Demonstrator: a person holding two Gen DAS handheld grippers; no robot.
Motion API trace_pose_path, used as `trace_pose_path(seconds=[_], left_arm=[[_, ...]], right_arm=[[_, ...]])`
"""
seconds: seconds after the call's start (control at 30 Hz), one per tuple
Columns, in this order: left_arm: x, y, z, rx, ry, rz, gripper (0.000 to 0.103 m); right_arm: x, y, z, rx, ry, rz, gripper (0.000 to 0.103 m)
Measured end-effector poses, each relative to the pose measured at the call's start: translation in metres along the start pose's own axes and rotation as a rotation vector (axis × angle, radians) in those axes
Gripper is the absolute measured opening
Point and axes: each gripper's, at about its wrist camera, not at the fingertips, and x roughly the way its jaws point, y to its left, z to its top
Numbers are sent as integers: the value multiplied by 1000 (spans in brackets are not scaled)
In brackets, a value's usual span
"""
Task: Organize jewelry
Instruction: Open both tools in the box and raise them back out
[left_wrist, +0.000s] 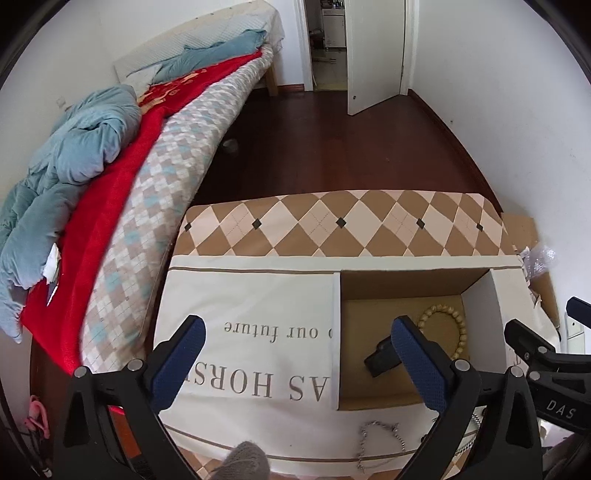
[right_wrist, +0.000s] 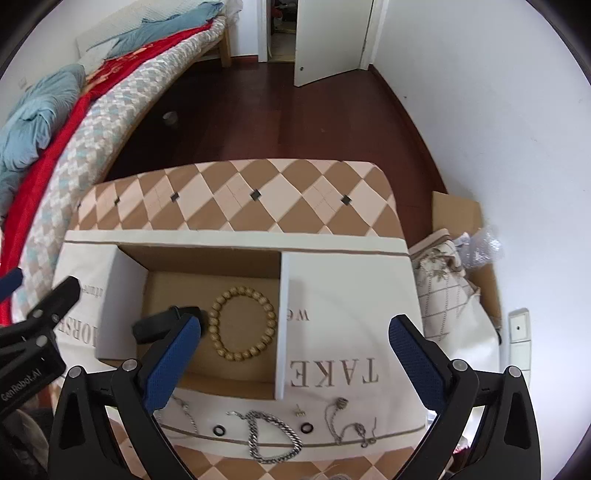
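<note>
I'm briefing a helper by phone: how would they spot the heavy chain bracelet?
Find the open cardboard box on the cream cloth. The chunky silver chain lies looped on the cloth just in front, between two small black rings; the other chains nearby are far thinner.

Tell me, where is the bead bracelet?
The bead bracelet lies inside the open cardboard box, right beside a black band, in both views.

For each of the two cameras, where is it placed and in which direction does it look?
Left wrist: sits on the left gripper, looking forward over the cardboard box toward the bed; its own open blue fingers show, and the right gripper at the right edge.
Right wrist: sits on the right gripper, above the box and the silver chain; the left gripper shows at the left.
Both share the beaded bracelet, the black item and the door.
</note>
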Motion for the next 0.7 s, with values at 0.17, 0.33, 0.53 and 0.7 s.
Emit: trace_pose_path(seconds=[0.17,0.33,0.53,0.7], left_arm=[[-11,4,-14,-2,-17,24,103],[-38,8,-28,-16,-55,21,103],[-80,13,-42,-34,-120,33,103],[-116,23,-54,-58,-172,29,103]], right_arm=[[-5,4,-15,1,-16,-9,103],[-29,5,-30,15,-59,-17,103],[-72,5,-44,26,-132,-14,103],[-106,6,-62,28,-181,6,103]])
